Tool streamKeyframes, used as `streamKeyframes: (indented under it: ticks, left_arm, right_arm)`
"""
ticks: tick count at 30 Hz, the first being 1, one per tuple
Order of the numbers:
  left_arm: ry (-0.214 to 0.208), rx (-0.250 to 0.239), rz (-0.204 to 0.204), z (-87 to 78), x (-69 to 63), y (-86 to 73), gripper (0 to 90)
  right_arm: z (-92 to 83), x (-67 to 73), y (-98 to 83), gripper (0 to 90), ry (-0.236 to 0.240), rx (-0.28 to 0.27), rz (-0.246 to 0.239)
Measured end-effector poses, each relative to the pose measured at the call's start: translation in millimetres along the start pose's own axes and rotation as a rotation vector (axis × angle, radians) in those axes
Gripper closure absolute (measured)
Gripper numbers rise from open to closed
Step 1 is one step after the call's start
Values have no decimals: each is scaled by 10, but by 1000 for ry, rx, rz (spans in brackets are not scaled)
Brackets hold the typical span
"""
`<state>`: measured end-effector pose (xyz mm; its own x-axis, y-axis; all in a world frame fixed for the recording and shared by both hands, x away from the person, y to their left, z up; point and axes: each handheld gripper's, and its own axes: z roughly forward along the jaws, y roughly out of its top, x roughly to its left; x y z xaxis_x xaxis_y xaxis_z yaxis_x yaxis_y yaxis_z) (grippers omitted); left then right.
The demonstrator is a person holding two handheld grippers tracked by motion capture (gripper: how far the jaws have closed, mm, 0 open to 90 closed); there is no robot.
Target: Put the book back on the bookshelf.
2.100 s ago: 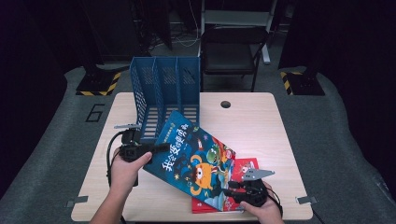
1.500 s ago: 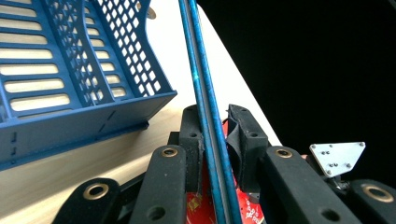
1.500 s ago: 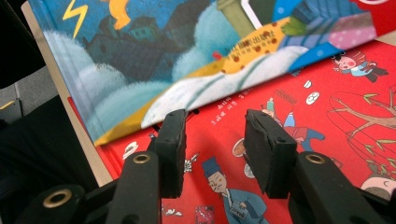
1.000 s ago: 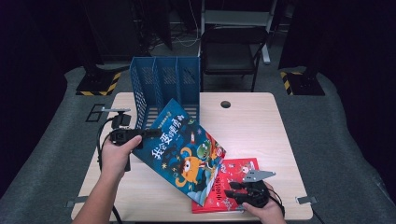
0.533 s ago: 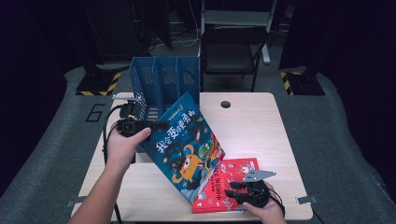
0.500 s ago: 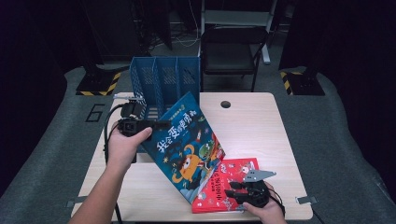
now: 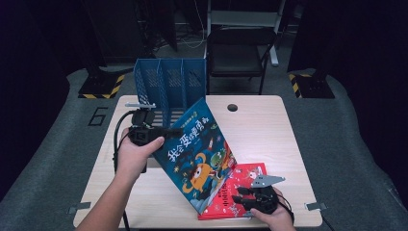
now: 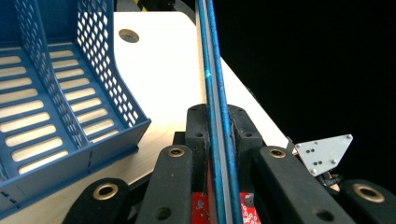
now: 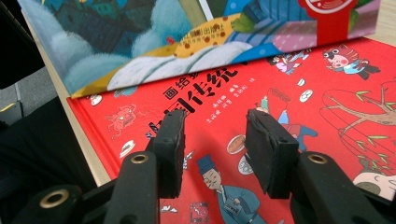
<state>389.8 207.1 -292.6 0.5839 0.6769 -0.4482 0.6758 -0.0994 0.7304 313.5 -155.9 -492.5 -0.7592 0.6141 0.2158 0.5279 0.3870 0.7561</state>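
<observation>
1. Currently the left tool (image 7: 166, 131) pinches the thin blue picture book (image 7: 197, 154) by its edge, tilted beside the blue plastic file rack (image 7: 169, 86); slippage is possible.
2. Right tool (image 9: 215, 140), jaws spread, hovers over the red picture book (image 9: 327, 102) on the tabletop (image 7: 269, 130); the blue book's lower corner may drag it.

The blue book (image 7: 199, 149) carries a large white Chinese title across its cover, which in the high view reads roughly 我会要得更勇敢, though the strokes are too small there to be sure of each character. In the right gripper view, a yellow band on it (image 9: 205, 32) holds a line of small dark characters, partly legible, including 出版社. The red book (image 9: 261, 121) has a white Chinese title starting 画给 and going on with 传统, with a smaller line of white characters beneath, too fine to read. On the grey floor left of the bench, a big "6" (image 7: 98, 116) is painted.
</observation>
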Motion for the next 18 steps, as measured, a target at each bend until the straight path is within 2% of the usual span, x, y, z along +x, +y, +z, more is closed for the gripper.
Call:
streamKeyframes:
  ticks: [9, 13, 14, 15, 16, 18]
  left_arm:
    - [-21, 27, -11, 50, 25, 64, 813]
    - [-26, 24, -13, 79, 22, 107, 818]
    - [-29, 22, -14, 104, 5, 133, 821]
    - [-29, 22, -14, 104, 5, 133, 821]
    - [-29, 21, -9, 126, -13, 155, 821]
    - [-27, 23, 8, 165, -60, 188, 822]
  right_arm:
    - [4, 6, -1, 561, -3, -8, 4]
    - [33, 20, 27, 553, -14, 0, -16]
    - [78, 54, 65, 558, 5, 9, 6]
    - [78, 54, 65, 558, 5, 9, 6]
    - [97, 77, 78, 557, 8, 12, 0]
    - [162, 193, 124, 543, 2, 41, -51]
